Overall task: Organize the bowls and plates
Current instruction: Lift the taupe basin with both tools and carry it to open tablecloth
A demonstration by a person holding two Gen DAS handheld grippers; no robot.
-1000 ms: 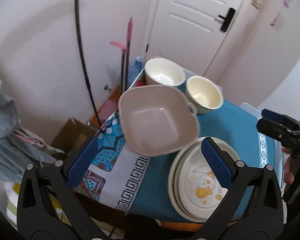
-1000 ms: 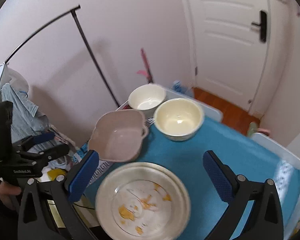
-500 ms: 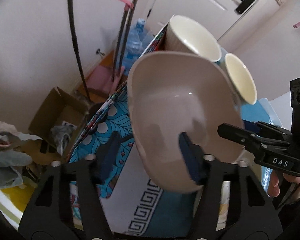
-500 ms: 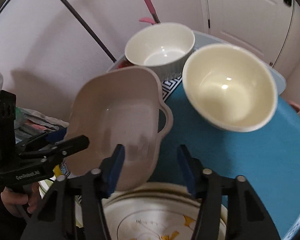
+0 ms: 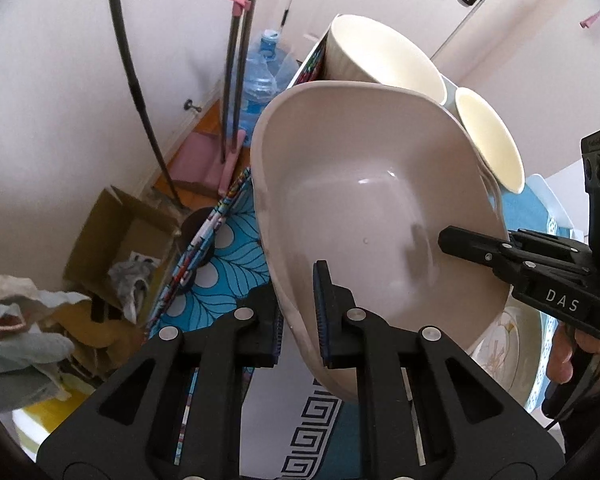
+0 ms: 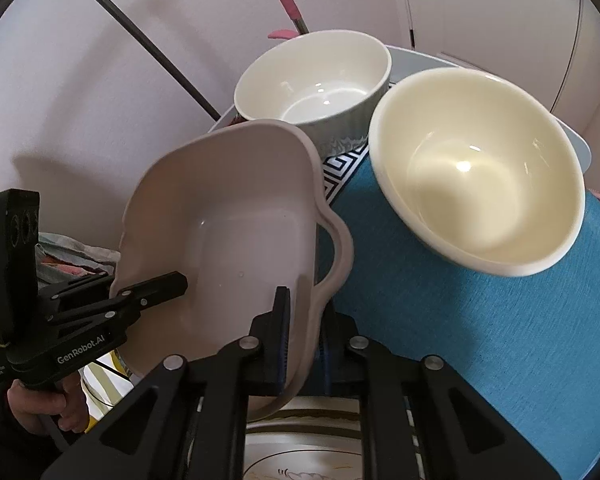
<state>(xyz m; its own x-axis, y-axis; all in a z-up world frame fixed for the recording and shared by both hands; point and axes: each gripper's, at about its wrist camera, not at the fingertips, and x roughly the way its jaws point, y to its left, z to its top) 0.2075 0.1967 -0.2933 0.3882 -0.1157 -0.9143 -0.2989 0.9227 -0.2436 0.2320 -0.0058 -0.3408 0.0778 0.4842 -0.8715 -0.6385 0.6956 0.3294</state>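
Observation:
A pale pink square dish with handles is tilted above the table. My left gripper is shut on its near rim, and my right gripper is shut on the opposite rim; each also shows in the other view. A white bowl and a cream bowl stand behind it. A stack of plates with a yellow drawing lies under the dish.
The table has a teal cloth and a patterned blue cloth. On the floor at left are a cardboard box, a water bottle, mop poles and a black rack pole. A white door is behind.
Both grippers came in from open and closed on opposite rims of the pink dish. The dish has tilted up off the table.

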